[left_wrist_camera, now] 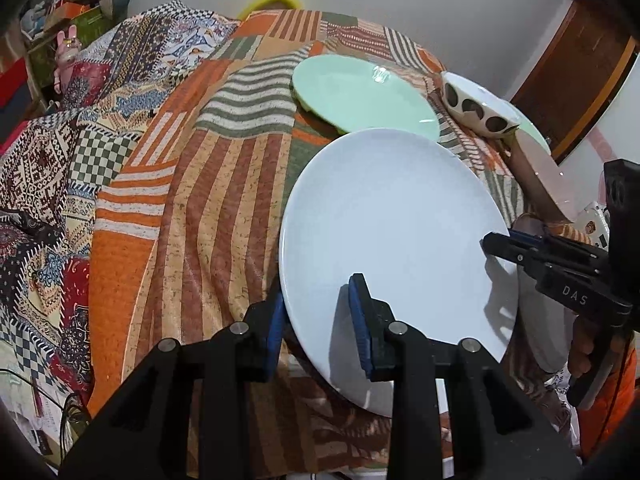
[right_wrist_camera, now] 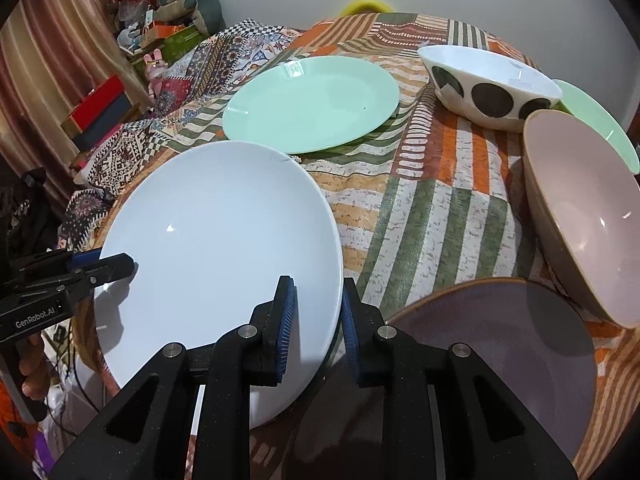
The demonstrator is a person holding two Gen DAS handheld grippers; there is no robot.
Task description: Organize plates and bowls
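Observation:
A large white plate (left_wrist_camera: 392, 220) (right_wrist_camera: 220, 232) hangs tilted above the patchwork bedspread, held from both sides. My left gripper (left_wrist_camera: 318, 320) is shut on its near-left rim, one blue pad on top and one under the edge. My right gripper (right_wrist_camera: 318, 328) is shut on the opposite rim and reaches in from the right edge of the left wrist view (left_wrist_camera: 496, 242). In the right wrist view the left gripper (right_wrist_camera: 124, 262) comes in from the left. Beyond lie a mint green plate (left_wrist_camera: 360, 96) (right_wrist_camera: 316, 104) and a white bowl with dark spots (left_wrist_camera: 476, 108) (right_wrist_camera: 492, 88).
A pinkish bowl with a brown rim (right_wrist_camera: 588, 216) leans at the right, a second green plate (right_wrist_camera: 596, 124) behind it. A grey-purple plate (right_wrist_camera: 500, 352) lies under my right gripper. The striped bedspread (left_wrist_camera: 200, 200) covers the surface; boxes and toys (right_wrist_camera: 160, 32) pile up at the far left.

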